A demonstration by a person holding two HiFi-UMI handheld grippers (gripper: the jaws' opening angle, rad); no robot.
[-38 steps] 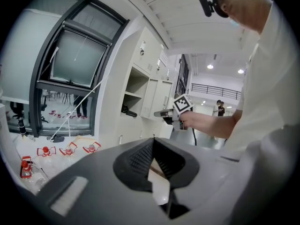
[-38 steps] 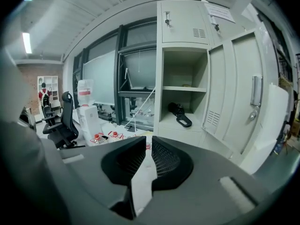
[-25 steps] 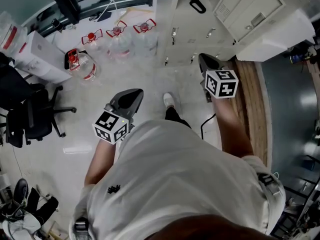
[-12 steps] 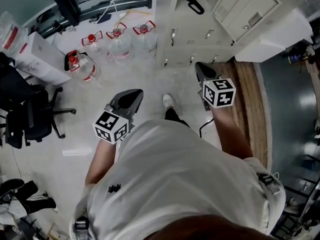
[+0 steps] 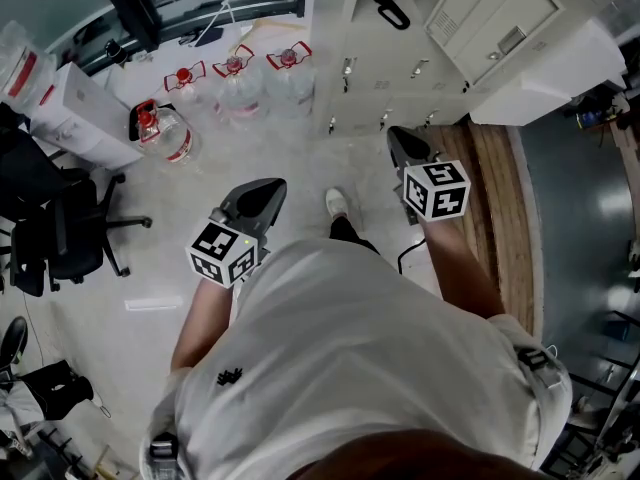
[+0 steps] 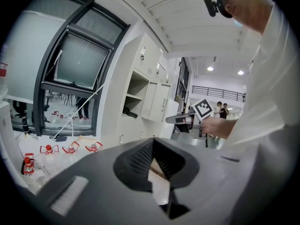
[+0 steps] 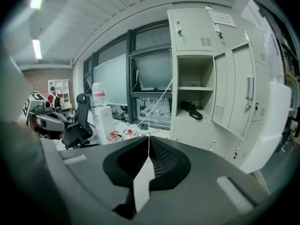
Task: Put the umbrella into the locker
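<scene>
A black folded umbrella (image 7: 192,110) lies on the shelf of an open locker compartment (image 7: 195,86); it also shows in the head view (image 5: 387,9) and the left gripper view (image 6: 129,112). My right gripper (image 7: 149,138) is shut with nothing in it and points toward the lockers from some distance; in the head view it hovers (image 5: 397,134) in front of the lower doors. Lower and to the left, my left gripper (image 5: 271,185) is held still, also shut and empty (image 6: 153,140). Neither gripper touches the umbrella.
The locker's door (image 7: 236,90) stands swung open to the right. Several large water bottles with red handles (image 5: 235,73) stand on the floor left of the lockers. A black office chair (image 5: 60,228) and white boxes (image 5: 75,113) are further left. Two people (image 6: 221,110) stand far off.
My right gripper has shifted a little to the left in the head view, staying shut. The left gripper has kept still.
</scene>
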